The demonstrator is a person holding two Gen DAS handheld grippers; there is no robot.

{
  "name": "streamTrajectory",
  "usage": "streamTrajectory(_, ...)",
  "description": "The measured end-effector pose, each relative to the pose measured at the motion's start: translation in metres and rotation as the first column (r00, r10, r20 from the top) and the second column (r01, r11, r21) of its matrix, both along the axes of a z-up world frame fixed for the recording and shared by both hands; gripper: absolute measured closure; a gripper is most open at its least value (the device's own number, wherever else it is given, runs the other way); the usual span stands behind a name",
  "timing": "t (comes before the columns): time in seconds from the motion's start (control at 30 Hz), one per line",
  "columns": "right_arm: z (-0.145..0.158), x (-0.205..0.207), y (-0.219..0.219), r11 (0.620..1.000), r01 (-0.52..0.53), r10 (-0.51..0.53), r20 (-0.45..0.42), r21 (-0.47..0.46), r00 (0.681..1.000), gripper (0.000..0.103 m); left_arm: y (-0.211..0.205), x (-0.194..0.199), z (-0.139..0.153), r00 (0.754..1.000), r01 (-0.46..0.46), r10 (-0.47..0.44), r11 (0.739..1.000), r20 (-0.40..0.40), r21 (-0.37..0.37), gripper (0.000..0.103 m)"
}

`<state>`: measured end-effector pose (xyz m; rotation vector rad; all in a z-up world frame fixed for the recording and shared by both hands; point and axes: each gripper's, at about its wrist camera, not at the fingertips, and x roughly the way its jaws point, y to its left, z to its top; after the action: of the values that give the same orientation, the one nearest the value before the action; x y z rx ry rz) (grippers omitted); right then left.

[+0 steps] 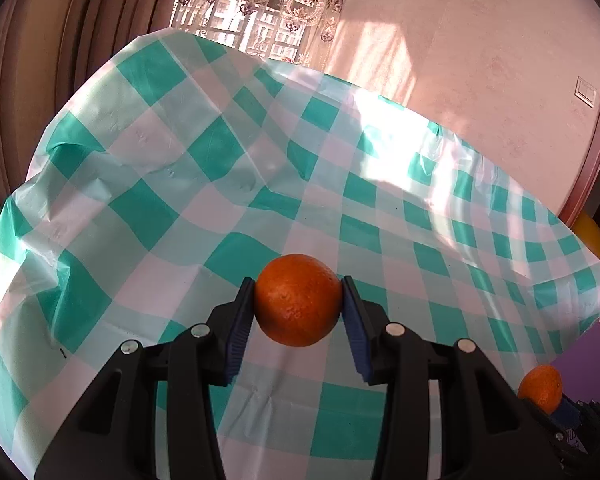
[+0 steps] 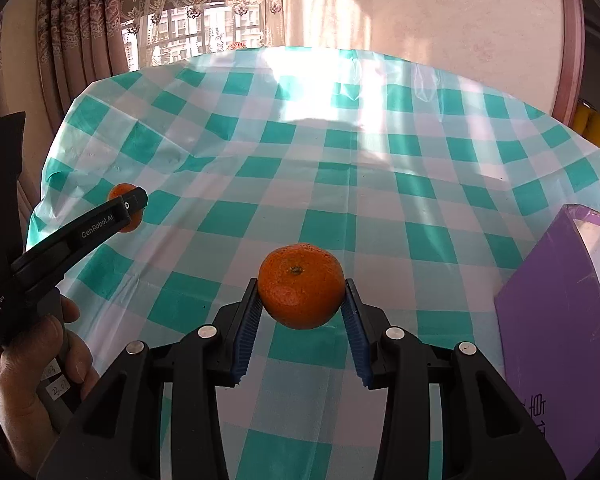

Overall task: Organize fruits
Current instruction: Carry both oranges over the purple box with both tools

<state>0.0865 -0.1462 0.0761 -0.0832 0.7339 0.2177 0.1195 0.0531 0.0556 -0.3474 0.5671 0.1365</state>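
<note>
Light: bright daylight from window [image 2: 204,20] behind lace curtains
Glare: blown-out patch on far surface [image 2: 320,80]
Shadows: soft streaks on wall [image 1: 460,60]
Edges: fisheye bending, dark corners
Focus: sharp

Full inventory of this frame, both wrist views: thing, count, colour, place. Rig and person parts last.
oranges: 2, orange; one in the left hand-held gripper, one in the right hand-held gripper, both held above the cloth
tablecloth: 1, teal and white check, covers the table
box: 1, purple, on the table's right side, partly cut off by the frame edge
curtains: brownish with a floral lace panel, at the window behind the table
wall switch: 1, white, on the pink wall
left hand-held gripper: 1, black with blue pads, shut on an orange
right hand-held gripper: 1, black with blue pads, shut on an orange
hand: 1, holds the left gripper's handle
</note>
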Motion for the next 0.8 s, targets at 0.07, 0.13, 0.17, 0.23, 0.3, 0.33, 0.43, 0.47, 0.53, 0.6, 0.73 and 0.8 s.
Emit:
streamTrajectory(0.07, 0.005, -0.008, -0.005, 1.000, 0.003, -0.003, 0.008, -0.003, 1.000, 0.063, -0.005, -0.002, 0.004, 1.000, 0.008, -0.008, 1.000, 0.009, 0.017, 0.060)
streamTrajectory(0.13, 0.010, -0.015, -0.012, 1.000, 0.007, -0.008, 0.012, 0.007, 1.000, 0.063, -0.011, -0.004, 0.008, 1.000, 0.018, -0.019, 0.999, 0.017, 0.034, 0.060)
streamTrajectory(0.17, 0.013, -0.018, -0.015, 1.000, 0.011, -0.012, 0.013, 0.013, 1.000, 0.063, -0.014, -0.005, 0.010, 1.000, 0.023, -0.024, 0.999, 0.020, 0.043, 0.060)
streamTrajectory(0.23, 0.018, -0.026, -0.023, 1.000, 0.020, -0.020, 0.019, 0.016, 1.000, 0.063, -0.020, -0.007, 0.013, 0.999, 0.036, -0.038, 0.998, 0.024, 0.055, 0.060)
streamTrajectory(0.3, 0.022, -0.033, -0.030, 0.999, 0.029, -0.030, 0.022, 0.021, 0.999, 0.063, -0.028, -0.009, 0.017, 0.998, 0.051, -0.054, 0.996, 0.030, 0.068, 0.060)
streamTrajectory(0.33, 0.025, -0.035, -0.034, 0.999, 0.034, -0.035, 0.023, 0.024, 0.999, 0.063, -0.032, -0.010, 0.018, 0.998, 0.059, -0.062, 0.995, 0.032, 0.075, 0.060)
streamTrajectory(0.43, 0.031, -0.044, -0.045, 0.998, 0.049, -0.050, 0.030, 0.030, 0.998, 0.063, -0.044, -0.014, 0.023, 0.995, 0.086, -0.090, 0.992, 0.039, 0.096, 0.060)
streamTrajectory(0.47, 0.033, -0.047, -0.048, 0.998, 0.052, -0.053, 0.033, 0.029, 0.998, 0.063, -0.048, -0.016, 0.025, 0.994, 0.094, -0.099, 0.990, 0.041, 0.104, 0.060)
streamTrajectory(0.53, 0.036, -0.053, -0.053, 0.998, 0.059, -0.060, 0.043, 0.027, 0.997, 0.063, -0.056, -0.019, 0.029, 0.992, 0.111, -0.118, 0.987, 0.047, 0.119, 0.060)
streamTrajectory(0.6, 0.038, -0.058, -0.060, 0.997, 0.072, -0.074, 0.043, 0.029, 0.996, 0.063, -0.065, -0.021, 0.032, 0.990, 0.126, -0.134, 0.982, 0.050, 0.139, 0.060)
streamTrajectory(0.73, 0.043, -0.065, -0.075, 0.995, 0.095, -0.097, 0.046, 0.043, 0.994, 0.063, -0.083, -0.027, 0.037, 0.985, 0.153, -0.165, 0.971, 0.053, 0.184, 0.060)
streamTrajectory(0.8, 0.046, -0.068, -0.082, 0.993, 0.104, -0.106, 0.048, 0.050, 0.993, 0.063, -0.091, -0.030, 0.040, 0.982, 0.165, -0.180, 0.966, 0.056, 0.199, 0.060)
